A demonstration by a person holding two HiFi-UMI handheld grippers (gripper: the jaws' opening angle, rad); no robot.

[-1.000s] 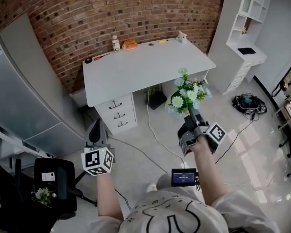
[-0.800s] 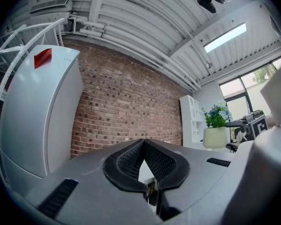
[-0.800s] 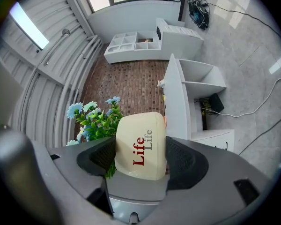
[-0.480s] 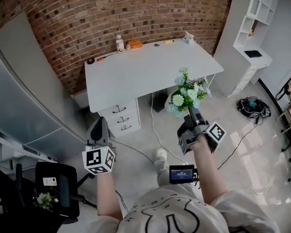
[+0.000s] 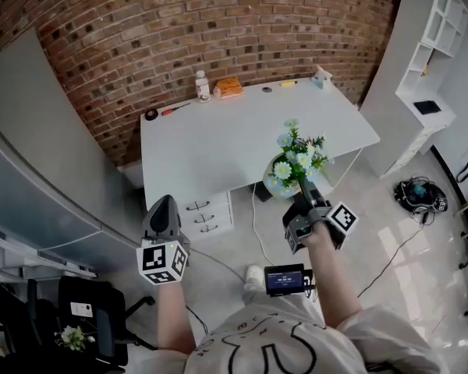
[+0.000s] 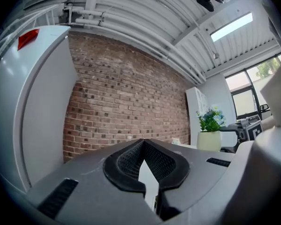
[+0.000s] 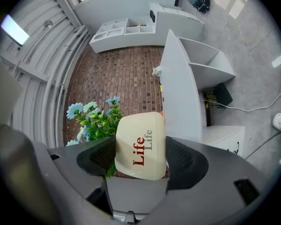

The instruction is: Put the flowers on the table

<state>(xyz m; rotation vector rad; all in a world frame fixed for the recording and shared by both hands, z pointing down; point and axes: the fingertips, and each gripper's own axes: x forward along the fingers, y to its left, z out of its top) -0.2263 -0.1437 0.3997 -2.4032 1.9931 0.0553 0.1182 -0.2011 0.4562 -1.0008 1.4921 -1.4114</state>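
Head view: right gripper [image 5: 300, 197] holds a pale pot [image 5: 276, 184] of blue and white flowers [image 5: 296, 156], upright, up in the air at the near edge of the white desk [image 5: 210, 142], toward its right side; not set down; left gripper [image 5: 162, 207] hangs low at the left, in front of the drawers [image 5: 203, 211], well apart from the pot; a bottle [image 5: 203, 86] and an orange thing [image 5: 228, 86] stand along the desk's far edge by the brick wall; the middle of the desk is bare.

Left gripper view: left gripper [image 6: 144, 161] has its jaws closed together, pads meeting at the tip with only a thin slit lower down; nothing between them; pot [image 6: 209, 140] with flowers [image 6: 210, 120] shows off to the right.

Right gripper view: right gripper [image 7: 140, 162] has its jaws clamped on the pot [image 7: 140, 144], one pad on each side, print facing the camera; flowers [image 7: 94, 118] stick out past it; desk [image 7: 178, 88] lies beyond.

Step, as I judge: carrying the pot to the desk; placing not yet done. Next move calls for bringing the pot further over the bare desk top, lowering it level until the base sits flat, then opening the right jaws and backing off without knocking it; left gripper looks unneeded.
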